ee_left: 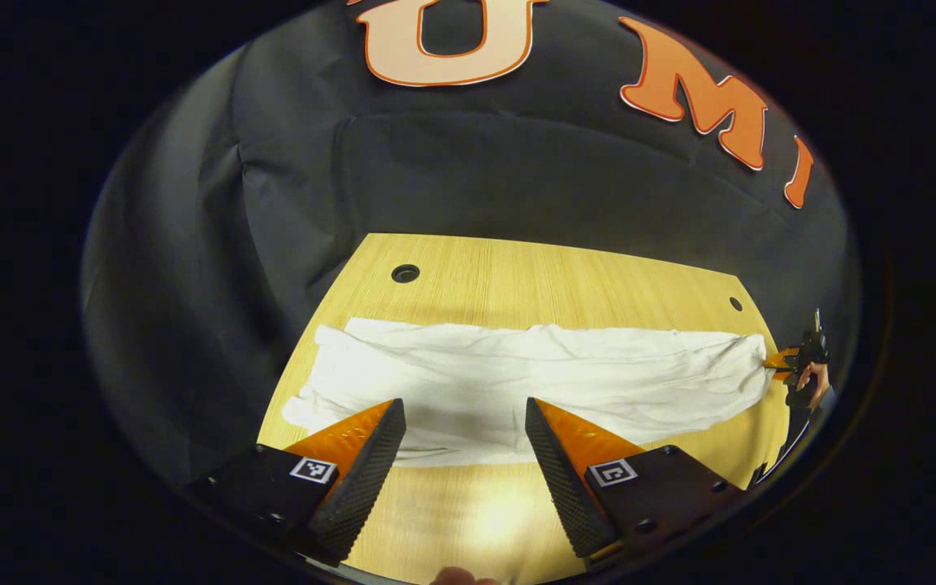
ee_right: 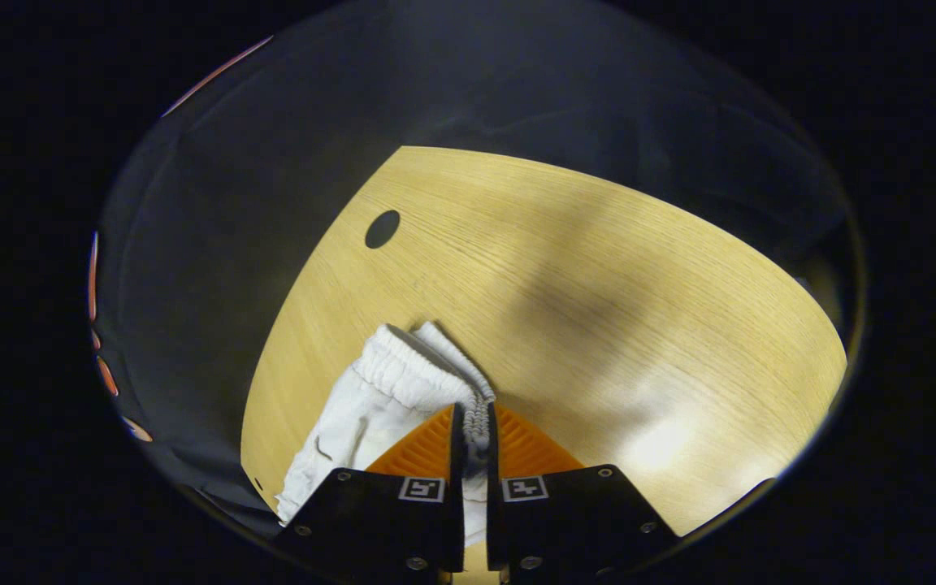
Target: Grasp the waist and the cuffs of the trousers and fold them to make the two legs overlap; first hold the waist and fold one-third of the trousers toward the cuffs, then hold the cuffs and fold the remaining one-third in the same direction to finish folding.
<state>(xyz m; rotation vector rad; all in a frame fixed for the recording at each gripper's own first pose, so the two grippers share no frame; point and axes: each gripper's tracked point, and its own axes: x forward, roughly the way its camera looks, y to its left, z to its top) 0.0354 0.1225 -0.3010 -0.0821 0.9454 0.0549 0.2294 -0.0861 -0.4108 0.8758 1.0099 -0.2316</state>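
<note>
White trousers (ee_left: 533,374) lie flat across the wooden table (ee_left: 557,276), stretched left to right in the left gripper view. My left gripper (ee_left: 465,404) is open, its fingers spread over the near edge of the cloth around mid-length, with nothing held. At the far right end of the trousers, my right gripper (ee_left: 778,361) pinches the cloth, with a hand (ee_left: 817,378) behind it. In the right gripper view the right gripper (ee_right: 474,410) is shut on the gathered elastic waistband (ee_right: 403,366), which bunches up just ahead of the fingers.
The table has a round cable hole at the back left (ee_left: 405,273) and a smaller one at the back right (ee_left: 735,304); one hole (ee_right: 382,228) appears in the right gripper view. Bare wood (ee_right: 598,268) stretches beyond the waistband. Black cloth walls surround the table.
</note>
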